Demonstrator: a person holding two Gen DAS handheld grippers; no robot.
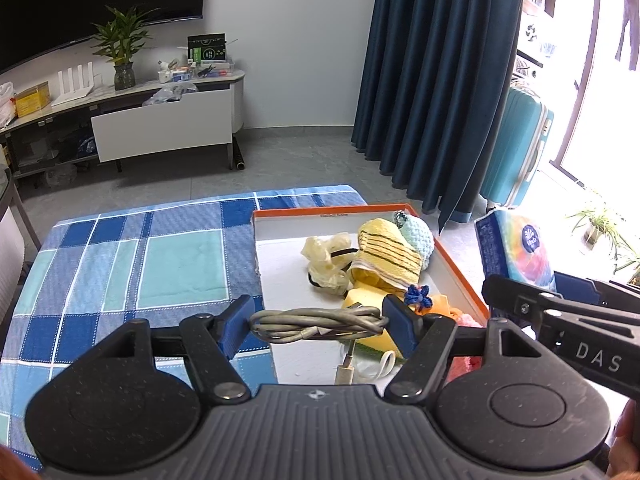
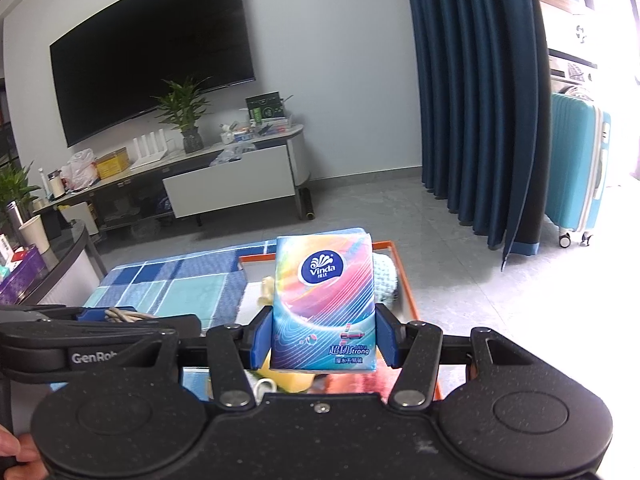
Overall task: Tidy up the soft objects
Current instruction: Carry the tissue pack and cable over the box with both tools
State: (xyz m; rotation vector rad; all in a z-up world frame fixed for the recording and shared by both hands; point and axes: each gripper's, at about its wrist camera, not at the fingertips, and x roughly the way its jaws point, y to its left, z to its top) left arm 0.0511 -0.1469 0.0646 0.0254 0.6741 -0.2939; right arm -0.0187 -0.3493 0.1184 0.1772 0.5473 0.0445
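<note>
My left gripper is shut on a coiled grey charging cable, its plug hanging below, held over the near end of an orange-rimmed box. The box holds a yellow striped cloth, a pale crumpled item, a mint knitted piece and a blue knit flower. My right gripper is shut on an upright Vinda tissue pack, which stands above the same box. In the left wrist view that pack shows at the right, beside the box.
A blue checked cloth covers the table left of the box. Beyond lie a grey floor, a TV stand with a plant, dark blue curtains and a turquoise suitcase. A glass side table with clutter stands at the left.
</note>
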